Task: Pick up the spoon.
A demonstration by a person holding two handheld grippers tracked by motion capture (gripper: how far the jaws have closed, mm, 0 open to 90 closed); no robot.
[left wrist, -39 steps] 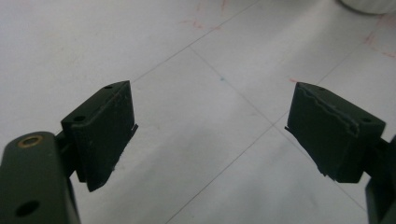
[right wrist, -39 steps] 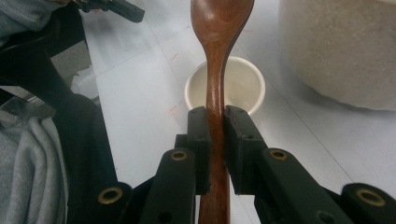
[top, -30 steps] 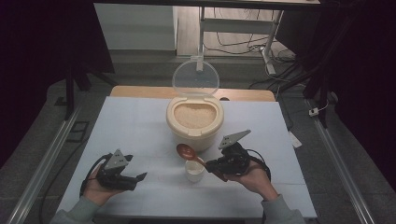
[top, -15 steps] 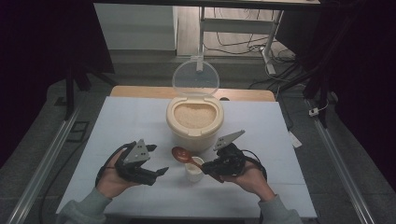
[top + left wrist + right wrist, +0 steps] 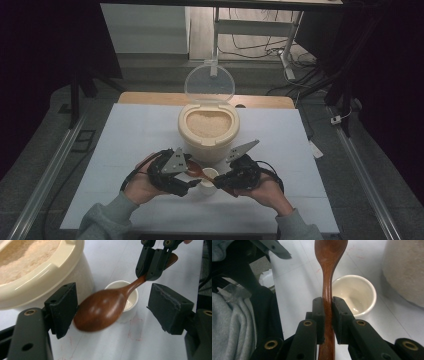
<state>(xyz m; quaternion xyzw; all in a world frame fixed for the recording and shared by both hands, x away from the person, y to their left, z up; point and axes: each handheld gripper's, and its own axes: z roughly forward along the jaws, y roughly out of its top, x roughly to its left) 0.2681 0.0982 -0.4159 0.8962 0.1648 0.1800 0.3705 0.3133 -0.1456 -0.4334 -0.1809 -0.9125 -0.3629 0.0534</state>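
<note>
White table (image 5: 125, 130): the left gripper (image 5: 186, 186) has moved in, jaws wide around the spoon (image 5: 100, 310) bowl. Right gripper (image 5: 327, 312) pinches its handle above the cup (image 5: 355, 295). Maybe a handover.

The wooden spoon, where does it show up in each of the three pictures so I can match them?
High view: the wooden spoon lies low centre, between the two grippers, before the rice container.
Left gripper view: its bowl sits mid-frame between this gripper's open jaws, its handle clamped by the right gripper at upper right.
Right gripper view: its handle runs up the centre, clamped in the jaws.
Shared landmark: the small white cup by the spoon.
</note>
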